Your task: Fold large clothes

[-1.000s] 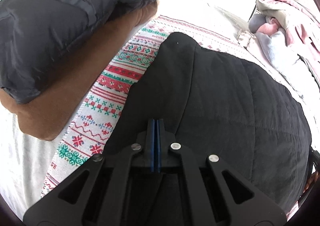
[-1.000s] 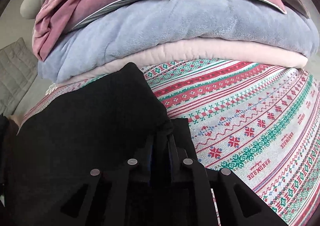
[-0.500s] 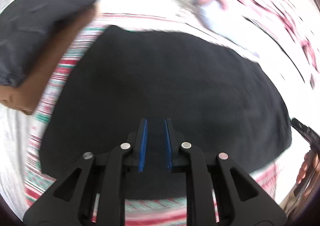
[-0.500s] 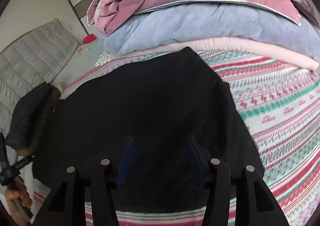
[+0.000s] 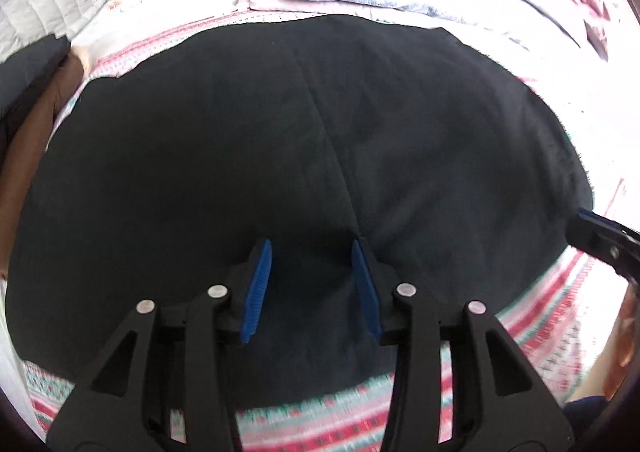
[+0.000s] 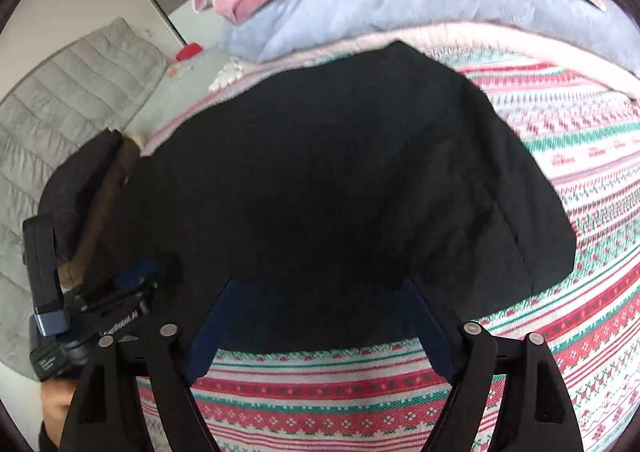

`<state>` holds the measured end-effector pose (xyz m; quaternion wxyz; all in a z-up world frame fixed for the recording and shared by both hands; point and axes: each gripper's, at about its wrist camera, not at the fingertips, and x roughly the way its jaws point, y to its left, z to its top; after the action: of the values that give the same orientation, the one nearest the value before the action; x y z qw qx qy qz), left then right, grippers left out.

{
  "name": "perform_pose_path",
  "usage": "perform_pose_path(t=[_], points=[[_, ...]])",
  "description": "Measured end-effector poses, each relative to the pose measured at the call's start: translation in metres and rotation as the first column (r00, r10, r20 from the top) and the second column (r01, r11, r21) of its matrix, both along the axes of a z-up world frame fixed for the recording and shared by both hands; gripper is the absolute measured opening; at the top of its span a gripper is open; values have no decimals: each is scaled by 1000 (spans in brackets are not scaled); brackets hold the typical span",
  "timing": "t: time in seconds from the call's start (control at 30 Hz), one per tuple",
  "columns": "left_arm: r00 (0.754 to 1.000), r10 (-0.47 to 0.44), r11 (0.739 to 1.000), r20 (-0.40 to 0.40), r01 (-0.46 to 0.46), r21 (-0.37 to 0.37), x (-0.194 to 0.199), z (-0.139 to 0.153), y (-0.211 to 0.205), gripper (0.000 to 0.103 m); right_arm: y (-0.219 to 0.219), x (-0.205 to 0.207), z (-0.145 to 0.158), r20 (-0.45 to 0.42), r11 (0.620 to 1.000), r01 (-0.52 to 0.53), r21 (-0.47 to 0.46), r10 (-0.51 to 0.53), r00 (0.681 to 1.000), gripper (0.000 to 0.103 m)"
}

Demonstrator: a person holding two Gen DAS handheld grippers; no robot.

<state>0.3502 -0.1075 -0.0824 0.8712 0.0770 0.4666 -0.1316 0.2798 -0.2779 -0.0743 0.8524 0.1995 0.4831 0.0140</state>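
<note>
Left gripper (image 5: 311, 284): jaws opening, blue pads apart, nothing pinched; only black cloth seen beyond the gap, no contact evident. Hovers over the near part of the black garment (image 5: 304, 155).

Garment: lies folded and flat on the patterned spread (image 6: 400, 404), mid-bed. Dark-and-brown stack (image 6: 92, 195) just beside its left edge; pile of pink and blue bedding (image 6: 400, 3) at its far edge, touching or nearly so. Near edge clear, spread showing in front.

Right gripper (image 6: 316, 324): jaws opening, already wide, empty; stands over the near hem, striped spread visible between the pads.

Step in hand, by judgement: release after a fold. To do well: open fully before lifting away, so no layer drags; check edges aligned and the fold line flat; smooth any ridge along the centre seam before a further fold.

Orientation: long axis runs roughly left to right across both views, parallel to the near edge. Seam crosses it, running from near to far. Which end is collar or hem cannot be told.
</note>
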Motion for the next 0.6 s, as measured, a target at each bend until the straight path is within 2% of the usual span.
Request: perform_pose_path(t=[0.13, 0.27, 0.33, 0.43, 0.6], points=[[999, 33, 999, -43, -33, -4, 12, -8, 0, 49, -9, 3, -8, -45, 999, 17, 50, -15, 999, 86], [999, 34, 999, -11, -34, 22, 10, -11, -5, 50, -5, 1, 8, 46, 1000, 0, 11, 0, 999, 88], [999, 39, 998, 10, -39, 39, 7, -11, -7, 50, 0, 5, 10, 59, 1000, -30, 8, 30, 998, 89], [999, 45, 998, 30, -46, 45, 3, -12, -7, 50, 1, 18, -4, -3, 1000, -25, 2, 25, 1000, 90], [998, 50, 998, 37, -51, 30, 4, -11, -7, 50, -8, 34, -38, -109, 997, 4, 71, 4, 994, 91]])
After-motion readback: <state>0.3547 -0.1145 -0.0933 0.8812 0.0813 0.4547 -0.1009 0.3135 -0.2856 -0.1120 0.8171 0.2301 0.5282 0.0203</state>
